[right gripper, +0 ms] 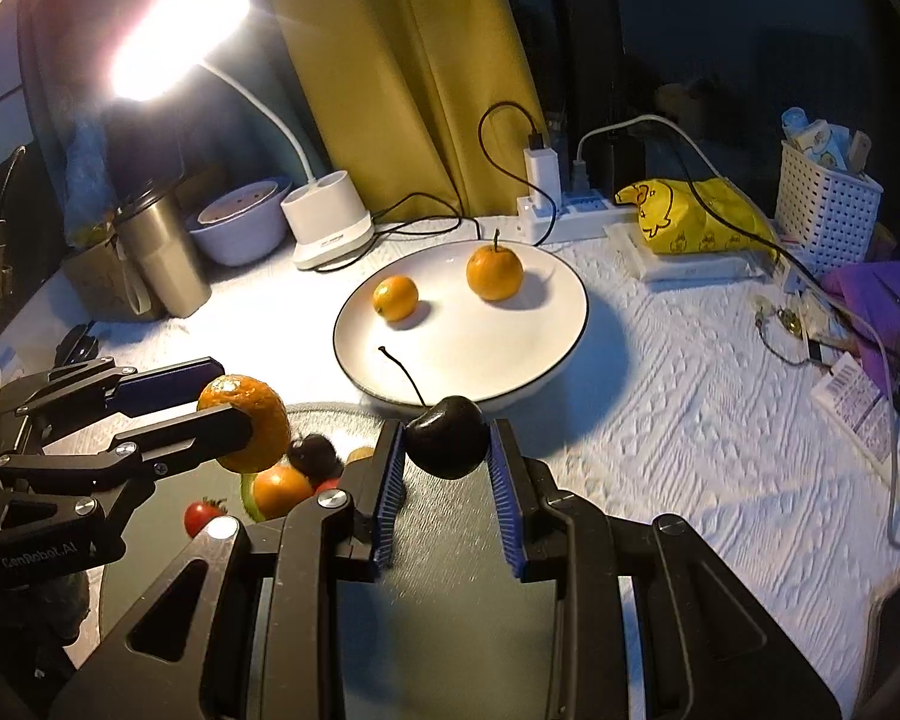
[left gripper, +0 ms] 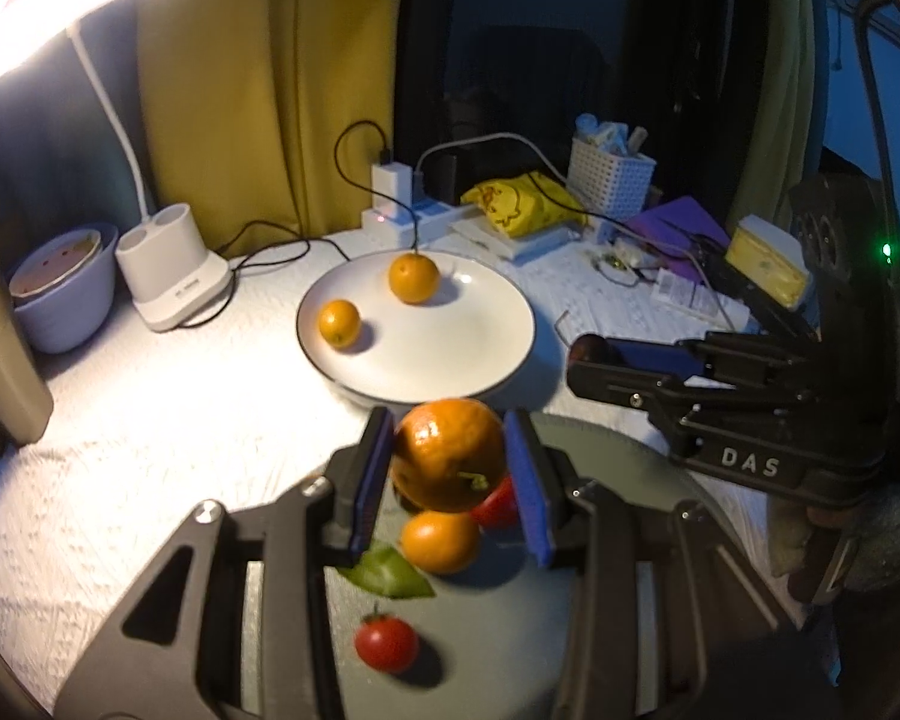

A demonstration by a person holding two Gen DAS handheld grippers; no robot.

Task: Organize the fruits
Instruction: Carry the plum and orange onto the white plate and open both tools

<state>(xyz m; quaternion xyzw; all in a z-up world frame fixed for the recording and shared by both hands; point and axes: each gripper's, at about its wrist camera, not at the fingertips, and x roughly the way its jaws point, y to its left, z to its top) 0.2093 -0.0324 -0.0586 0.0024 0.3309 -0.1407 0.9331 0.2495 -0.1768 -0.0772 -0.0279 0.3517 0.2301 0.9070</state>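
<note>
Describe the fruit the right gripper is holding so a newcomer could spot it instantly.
Start at the white plate under the desk lamp, then come toward the camera to the right gripper with blue pads. Clamped between them is a dark cherry. Unlike the oranges nearby, it is almost black and has a long thin curved stem.

Left gripper (left gripper: 450, 468) clamped on orange (left gripper: 447, 453); right gripper (right gripper: 447, 456) clamped on cherry (right gripper: 447, 435)

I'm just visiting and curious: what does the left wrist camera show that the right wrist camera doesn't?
Only the left wrist view shows a yellow box at the right. Only the right wrist view shows the dark cherry clearly, pinched in the right gripper, and a steel tumbler in full. Both show the white plate with two oranges, the lamp, and the left gripper holding an orange.
</note>
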